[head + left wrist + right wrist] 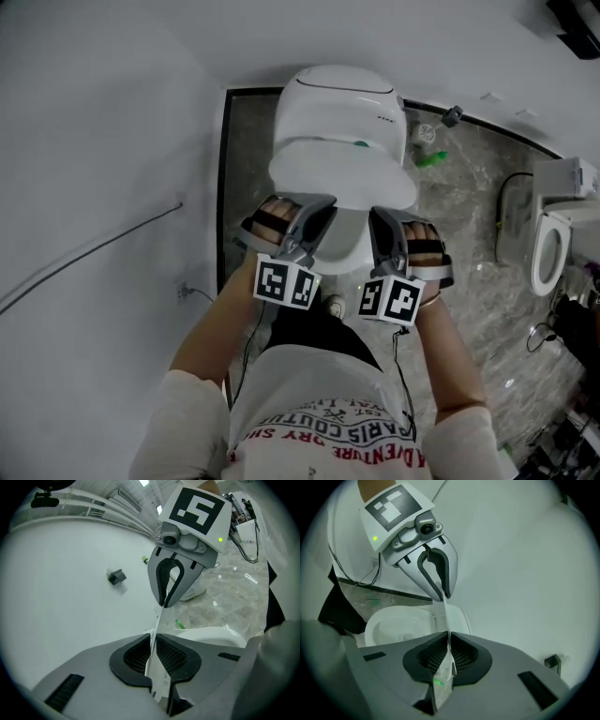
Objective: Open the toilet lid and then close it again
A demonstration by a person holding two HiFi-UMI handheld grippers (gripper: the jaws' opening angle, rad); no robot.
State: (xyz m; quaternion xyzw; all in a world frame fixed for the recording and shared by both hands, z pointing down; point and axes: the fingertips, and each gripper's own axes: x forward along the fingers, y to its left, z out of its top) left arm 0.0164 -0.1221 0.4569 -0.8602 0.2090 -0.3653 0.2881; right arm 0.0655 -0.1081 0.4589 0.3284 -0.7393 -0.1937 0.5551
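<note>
The white toilet (337, 103) stands against the wall, its lid (342, 173) lifted off the bowl (342, 246) and tilted. My left gripper (314, 214) is shut on the lid's front edge at the left, and my right gripper (382, 220) is shut on the same edge at the right. In the left gripper view the thin white lid edge (157, 630) runs between my left gripper's (152, 660) mesh pads and on to the right gripper (166, 603) opposite. In the right gripper view the lid edge (446, 620) sits between my right gripper's (449, 660) pads, with the left gripper (440, 597) clamped further along and the open bowl (398, 623) below.
A white wall (94, 187) with a thin cable (94, 248) closes the left side. Marbled floor (469, 234) spreads to the right, with a green bottle (431, 159) by the toilet and a second toilet (553, 246) at the far right. A small dark fitting (116, 576) is on the wall.
</note>
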